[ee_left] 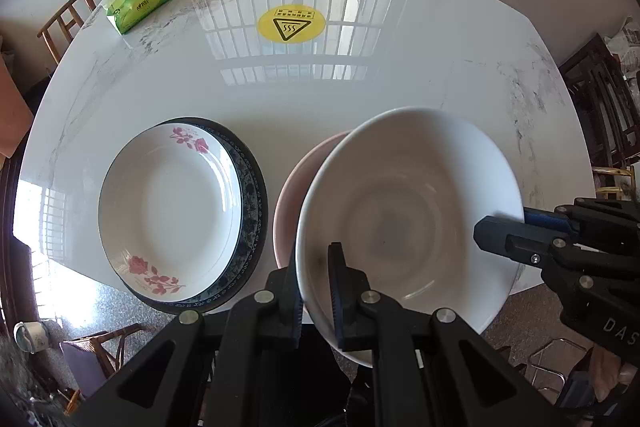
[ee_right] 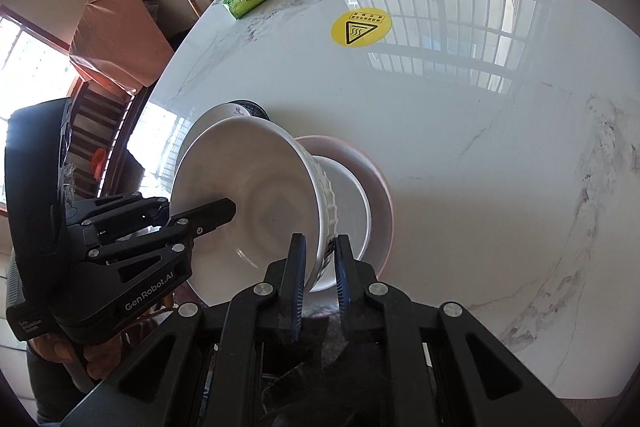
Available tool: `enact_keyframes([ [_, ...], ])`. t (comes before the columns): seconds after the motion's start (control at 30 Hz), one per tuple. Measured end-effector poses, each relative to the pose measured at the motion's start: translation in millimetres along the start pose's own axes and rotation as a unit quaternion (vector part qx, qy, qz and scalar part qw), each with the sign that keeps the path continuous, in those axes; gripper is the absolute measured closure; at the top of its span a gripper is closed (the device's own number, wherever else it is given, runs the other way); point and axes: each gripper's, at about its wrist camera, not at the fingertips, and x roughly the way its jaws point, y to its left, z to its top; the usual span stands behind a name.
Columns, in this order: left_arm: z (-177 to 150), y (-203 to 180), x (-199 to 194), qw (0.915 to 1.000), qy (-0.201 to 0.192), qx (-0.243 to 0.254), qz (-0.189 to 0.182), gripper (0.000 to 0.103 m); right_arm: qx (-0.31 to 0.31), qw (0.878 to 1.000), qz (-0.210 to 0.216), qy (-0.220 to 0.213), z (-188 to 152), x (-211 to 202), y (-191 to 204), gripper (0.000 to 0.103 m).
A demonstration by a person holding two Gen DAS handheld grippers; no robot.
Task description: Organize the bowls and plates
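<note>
Two grippers share one big white bowl point(ee_left: 408, 223) here, carried tilted just above the pink bowl point(ee_left: 290, 203) near the front edge of the worktop point(ee_left: 360, 87). The left gripper point(ee_left: 316, 299) has its fingers clenched on the bowl's near rim, one finger inside and one outside. The right gripper point(ee_right: 320, 267) is pinching the opposite rim the same way, its fingers closed on the ribbed white wall.

From the right wrist view, the pink bowl already seems to hold a smaller white bowl point(ee_right: 348, 195), so a bowl stack looks underway and the big white one seems headed for it. It is not yet seated; its underside is hidden, so whether it touches anything below cannot be told.

Over to the left, the plates look sorted: the rose-patterned plate point(ee_left: 168, 203) sits on top of the dark-rimmed plate point(ee_left: 252, 187), a neat pair just beside the bowls.

So the plate half appears done, and the bowl half is close. What remains, by the look of it, is lowering this bowl level, nesting it, and letting go on both sides. The green tissue pack point(ee_left: 140, 3) and the yellow warning sticker point(ee_left: 290, 23) lie well apart at the far side, out of the way.
</note>
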Motion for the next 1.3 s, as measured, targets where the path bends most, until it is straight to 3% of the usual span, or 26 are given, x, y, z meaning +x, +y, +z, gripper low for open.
enact_keyframes([
  [0.33,-5,-3,17,0.9998,0.018,-0.002,0.002,0.092,0.006,1.000,-0.009,0.012,-2,16,-2,0.089],
  [0.97,-1,-6,28,0.9996,0.017,0.011,0.018,0.090,0.015,1.000,-0.008,0.018,-2,31,-7,0.089],
  [1.13,-1,-9,29,0.9991,0.012,0.029,0.027,0.086,0.017,1.000,-0.009,0.019,-1,32,-10,0.089],
  [1.3,0,-8,29,0.9991,0.015,0.040,0.004,0.080,0.022,0.999,-0.009,0.022,-2,37,-15,0.088],
])
